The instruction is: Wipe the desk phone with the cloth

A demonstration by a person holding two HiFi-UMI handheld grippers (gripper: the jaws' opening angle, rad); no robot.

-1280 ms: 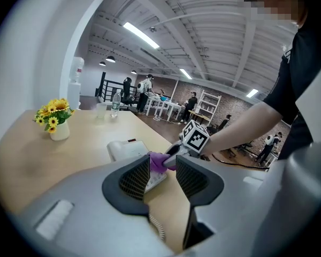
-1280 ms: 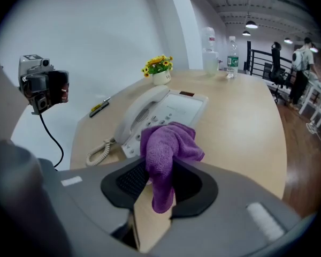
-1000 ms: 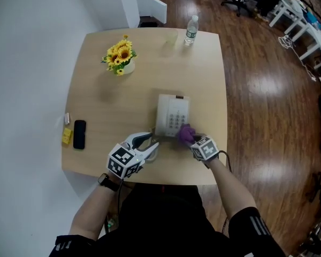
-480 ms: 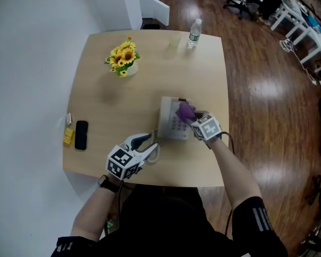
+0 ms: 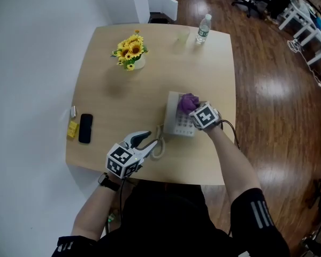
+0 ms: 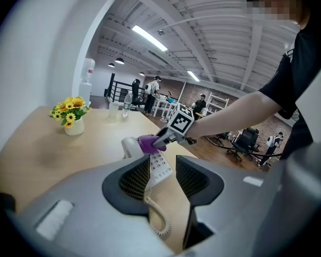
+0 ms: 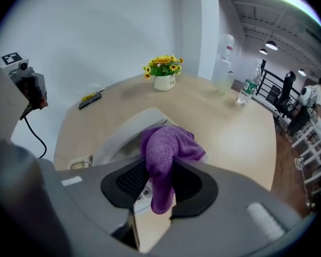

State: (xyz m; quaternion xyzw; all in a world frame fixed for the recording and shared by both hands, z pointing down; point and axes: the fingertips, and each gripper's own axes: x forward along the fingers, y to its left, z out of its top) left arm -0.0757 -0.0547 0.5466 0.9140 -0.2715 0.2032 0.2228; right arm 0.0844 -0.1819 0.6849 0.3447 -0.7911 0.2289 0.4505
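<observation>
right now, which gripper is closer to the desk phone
Right. The right gripper holds the purple cloth on the desk phone; the left gripper is open off its near left corner.

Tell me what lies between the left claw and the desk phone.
A white coiled cord on the tan wooden table, clearest in the left gripper view.

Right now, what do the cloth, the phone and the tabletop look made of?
The cloth: soft fuzzy purple pile, likely microfibre or terry.
The phone: smooth off-white moulded plastic, matte.
The tabletop: pale wood-look surface with a slight sheen, possibly laminate or veneer.
</observation>
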